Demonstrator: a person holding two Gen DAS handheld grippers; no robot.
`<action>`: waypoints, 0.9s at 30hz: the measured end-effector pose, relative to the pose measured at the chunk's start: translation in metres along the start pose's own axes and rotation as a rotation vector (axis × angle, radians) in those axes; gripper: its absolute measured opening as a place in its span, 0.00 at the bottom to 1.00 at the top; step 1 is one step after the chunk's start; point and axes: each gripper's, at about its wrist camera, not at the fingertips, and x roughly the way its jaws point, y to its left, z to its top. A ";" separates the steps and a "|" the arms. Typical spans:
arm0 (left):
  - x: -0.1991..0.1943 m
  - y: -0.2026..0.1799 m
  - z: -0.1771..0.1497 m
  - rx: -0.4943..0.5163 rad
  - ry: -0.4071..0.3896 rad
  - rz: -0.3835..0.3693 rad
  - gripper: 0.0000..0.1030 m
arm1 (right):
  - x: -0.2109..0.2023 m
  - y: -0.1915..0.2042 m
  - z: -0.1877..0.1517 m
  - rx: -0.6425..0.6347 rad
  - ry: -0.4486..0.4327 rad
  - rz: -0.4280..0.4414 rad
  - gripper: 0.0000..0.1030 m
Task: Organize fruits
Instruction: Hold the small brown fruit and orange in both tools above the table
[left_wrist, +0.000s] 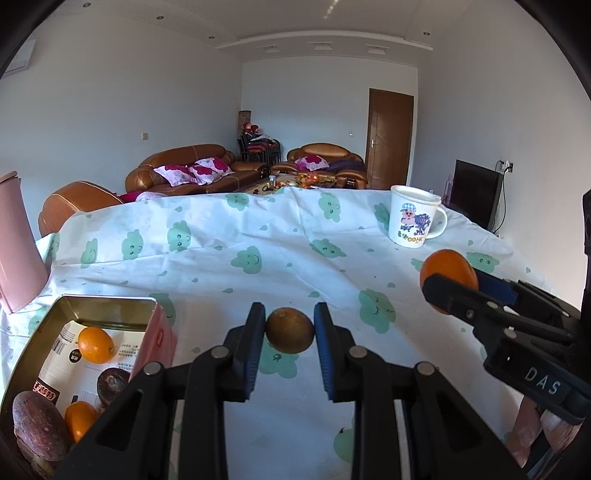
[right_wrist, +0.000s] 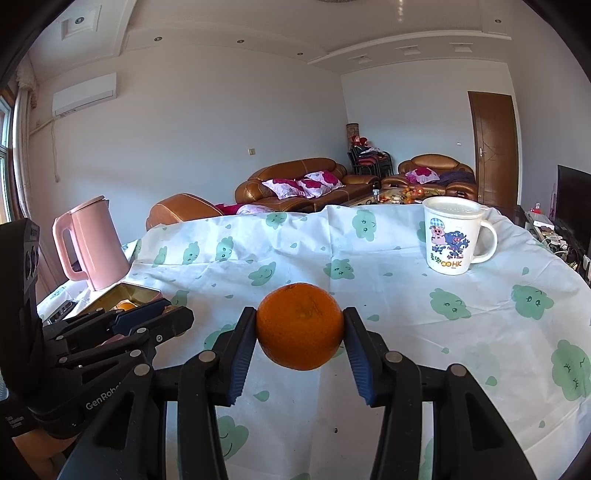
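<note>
My left gripper (left_wrist: 290, 325) is shut on a small brown-green round fruit (left_wrist: 290, 331), held above the cloth. My right gripper (right_wrist: 300, 326) is shut on an orange (right_wrist: 300, 325), also held above the cloth; this orange also shows in the left wrist view (left_wrist: 448, 273) at the right. An open pink tin (left_wrist: 110, 308) at lower left holds two oranges (left_wrist: 96, 344) and two dark purple-brown fruits (left_wrist: 38, 424). In the right wrist view the tin (right_wrist: 138, 293) lies behind my left gripper, which is at the left edge.
The table is covered by a white cloth with green cloud prints (left_wrist: 258, 258). A white cartoon mug (right_wrist: 452, 236) stands at the far right. A pink kettle (right_wrist: 90, 243) stands at the far left behind the tin. Sofas and a door are beyond the table.
</note>
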 end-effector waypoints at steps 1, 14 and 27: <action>-0.001 0.000 0.000 0.000 -0.007 0.003 0.28 | -0.001 0.000 0.000 -0.002 -0.003 0.001 0.47; -0.013 -0.001 0.000 0.005 -0.073 0.018 0.28 | -0.009 0.005 0.000 -0.026 -0.045 0.003 0.47; -0.021 -0.002 -0.002 0.006 -0.114 0.025 0.28 | -0.018 0.010 -0.001 -0.049 -0.092 0.010 0.47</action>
